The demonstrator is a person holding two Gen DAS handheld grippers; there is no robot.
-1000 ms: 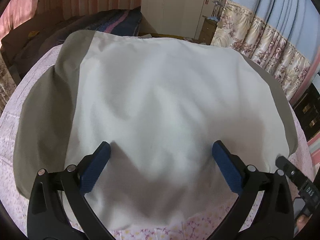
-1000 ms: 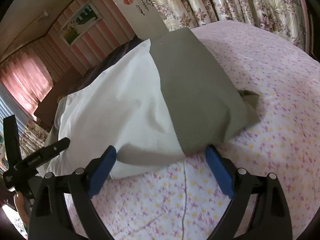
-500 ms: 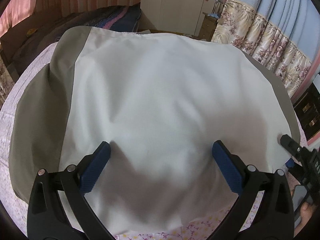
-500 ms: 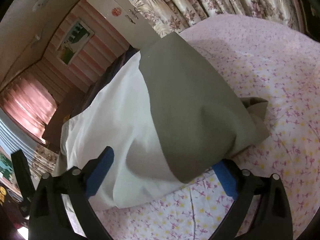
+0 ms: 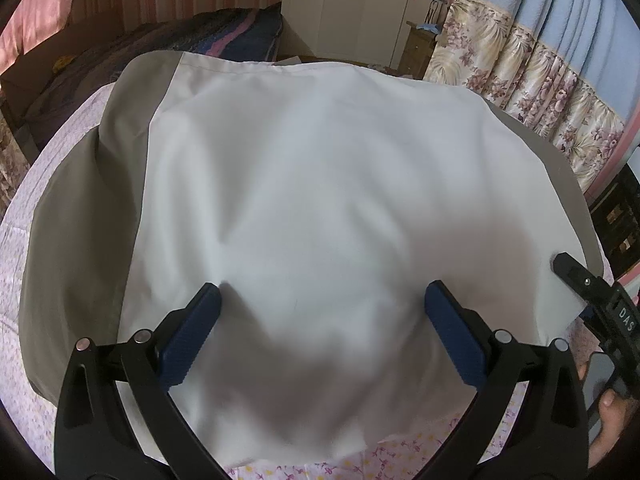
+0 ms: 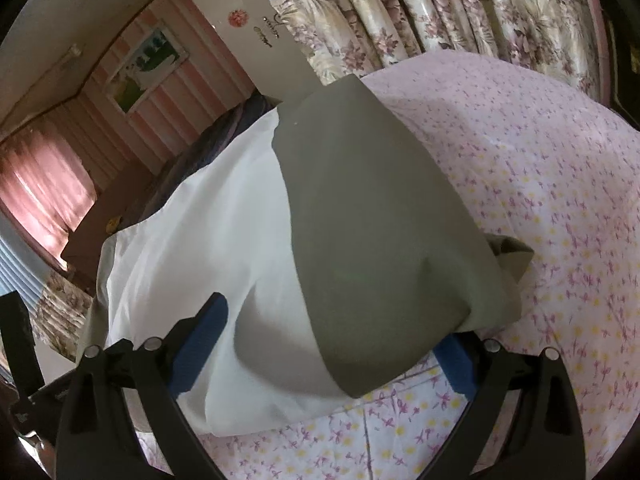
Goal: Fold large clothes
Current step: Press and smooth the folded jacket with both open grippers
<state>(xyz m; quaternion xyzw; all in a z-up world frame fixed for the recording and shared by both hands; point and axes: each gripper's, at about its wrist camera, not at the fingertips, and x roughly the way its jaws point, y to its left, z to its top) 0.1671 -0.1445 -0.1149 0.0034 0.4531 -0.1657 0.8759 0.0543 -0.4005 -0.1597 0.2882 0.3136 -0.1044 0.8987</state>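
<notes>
Left gripper (image 5: 322, 312): jaws spread wide, nothing between the blue pads (image 5: 191, 336), poised over the near white part of the garment (image 5: 320, 184). Right gripper (image 6: 332, 344): jaws also wide apart; the garment's near corner lies between them, its grey panel (image 6: 372, 240) draped over the tip of the right-hand pad (image 6: 454, 364). Whether the cloth is merely resting on that pad is hard to judge; no squeeze is visible. The garment, white centre with grey-olive sides, lies spread flat on a pink floral bedsheet (image 6: 560, 168). Beyond: floral curtains (image 5: 532, 92), a white wardrobe (image 5: 360, 4), a dark striped blanket (image 5: 224, 36)
</notes>
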